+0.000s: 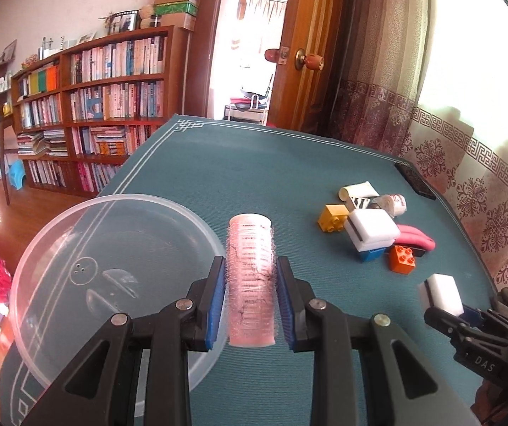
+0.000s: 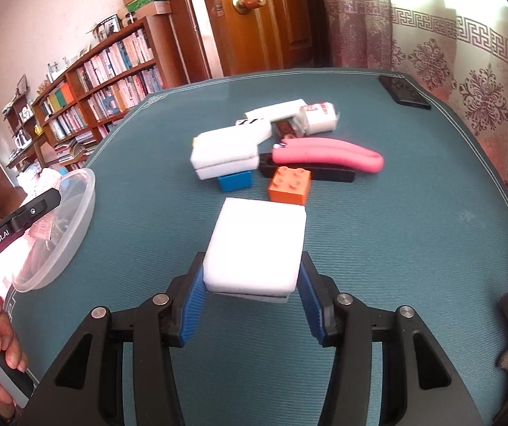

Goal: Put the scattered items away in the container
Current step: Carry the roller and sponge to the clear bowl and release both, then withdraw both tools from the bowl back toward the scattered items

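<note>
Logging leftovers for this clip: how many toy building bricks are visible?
3: yellow brick left of the pile, blue brick under a white sponge, orange brick in front. Others may be hidden.

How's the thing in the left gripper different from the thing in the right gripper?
The left gripper holds a pink hair roller; the right gripper holds a white sponge. The roller is a bristly cylinder, the sponge a smooth, flat block. The roller is next to the clear bowl; the sponge is near the pile of blocks. Both are gripped across their sides, lengthwise along the fingers.
</note>
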